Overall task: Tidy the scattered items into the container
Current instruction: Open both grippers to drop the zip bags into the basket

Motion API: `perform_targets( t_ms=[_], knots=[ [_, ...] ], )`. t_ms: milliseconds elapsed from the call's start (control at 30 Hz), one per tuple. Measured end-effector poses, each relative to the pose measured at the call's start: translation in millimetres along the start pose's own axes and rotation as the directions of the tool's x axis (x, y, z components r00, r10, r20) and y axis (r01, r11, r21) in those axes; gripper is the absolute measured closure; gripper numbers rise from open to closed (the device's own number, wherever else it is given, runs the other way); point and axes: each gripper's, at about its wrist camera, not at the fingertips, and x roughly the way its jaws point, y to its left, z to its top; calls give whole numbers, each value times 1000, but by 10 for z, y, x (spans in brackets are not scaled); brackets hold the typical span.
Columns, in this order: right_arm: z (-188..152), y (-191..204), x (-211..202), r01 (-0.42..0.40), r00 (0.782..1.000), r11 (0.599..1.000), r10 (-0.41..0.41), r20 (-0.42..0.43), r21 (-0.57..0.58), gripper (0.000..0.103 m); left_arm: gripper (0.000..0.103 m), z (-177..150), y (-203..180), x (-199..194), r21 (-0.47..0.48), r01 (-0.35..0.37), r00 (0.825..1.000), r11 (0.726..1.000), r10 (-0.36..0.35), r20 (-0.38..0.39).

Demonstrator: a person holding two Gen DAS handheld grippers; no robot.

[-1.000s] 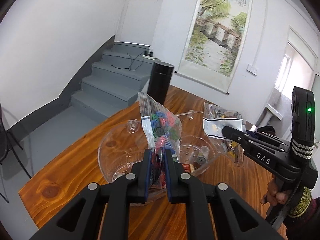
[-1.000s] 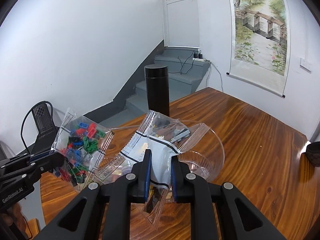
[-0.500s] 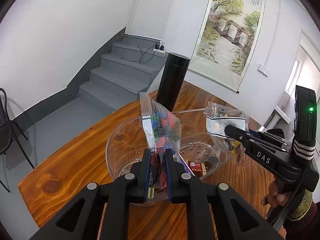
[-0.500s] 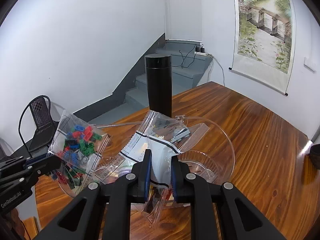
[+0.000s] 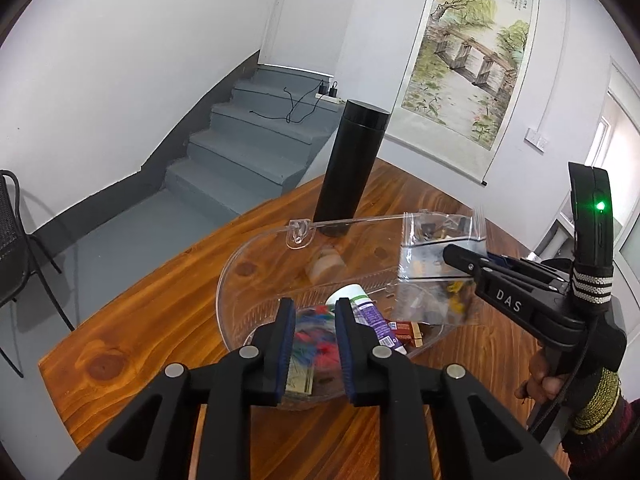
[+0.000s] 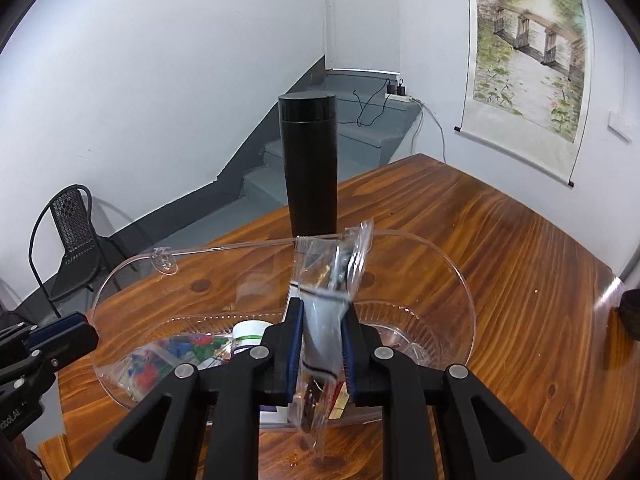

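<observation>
**Both Bags at the Clear Container**

The clear plastic container point(image 5: 256, 264) stood on the wooden tabletop point(image 5: 132, 344), just in front of an upright black flask point(image 5: 352, 168).

Left gripper point(image 5: 314, 344): the fingers point(image 5: 285, 344) were opening. The bag of coloured bricks point(image 5: 316, 340) lay below and between them, blurred, inside the container. In the right wrist view the same bag point(image 6: 168, 360) rested flat on the container floor at its left end, and the left finger pads were clear of it. The bag was released.

Right gripper point(image 6: 322, 356): the fingers point(image 6: 294, 352) were clenched on the bag of small parts point(image 6: 326, 280), a clear bag with a white label. The bag stood upright from the pads, and its top reached above the container rim point(image 6: 460, 272). Its lower end hung below the fingers over the near rim. In the left wrist view the same bag point(image 5: 436, 256) was held over the right end of the container.

Other contents visible in the container: a tube with a white cap point(image 5: 362, 312) and a small red packet point(image 5: 404, 328), both near the middle of the floor.

A person's hand point(image 5: 540, 380) gripped the right gripper's handle.
</observation>
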Motion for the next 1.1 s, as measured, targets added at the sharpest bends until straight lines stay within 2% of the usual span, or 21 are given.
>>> perform_targets(
  t_ms=[267,367,500,567,633,767,800,967,1100],
  knots=[
    [18,46,-18,6,1000,1000,-6,8,-7,85,81,-35,-31,-37,8,2,1000,1000,-2,3],
    [18,35,-48,24,1000,1000,-23,16,-1,85,75,-31,-34,-56,3,-5,1000,1000,5,6],
    [24,9,-93,40,999,999,-41,26,9,85,61,-22,-28,-73,0,-21,1000,1000,21,13],
    [19,23,-129,47,998,999,-47,34,1,85,59,-19,-33,-77,1,-29,999,1000,29,15],
    [14,52,-173,56,997,998,-56,45,-9,85,49,-17,-49,-82,2,-32,999,999,32,15],
    [0,86,-276,67,996,998,-67,64,-4,85,42,-16,-95,-106,12,-56,998,998,56,17],
    [-19,89,-306,64,996,998,-64,66,3,85,36,-14,-107,-111,18,-72,997,997,71,17],
    [-133,122,-465,54,995,998,-56,76,40,82,35,-3,-132,-160,16,-140,990,990,139,17],
    [-251,191,-560,36,996,997,-40,77,63,72,34,-8,-167,-216,27,-165,986,986,164,28]
  ],
)
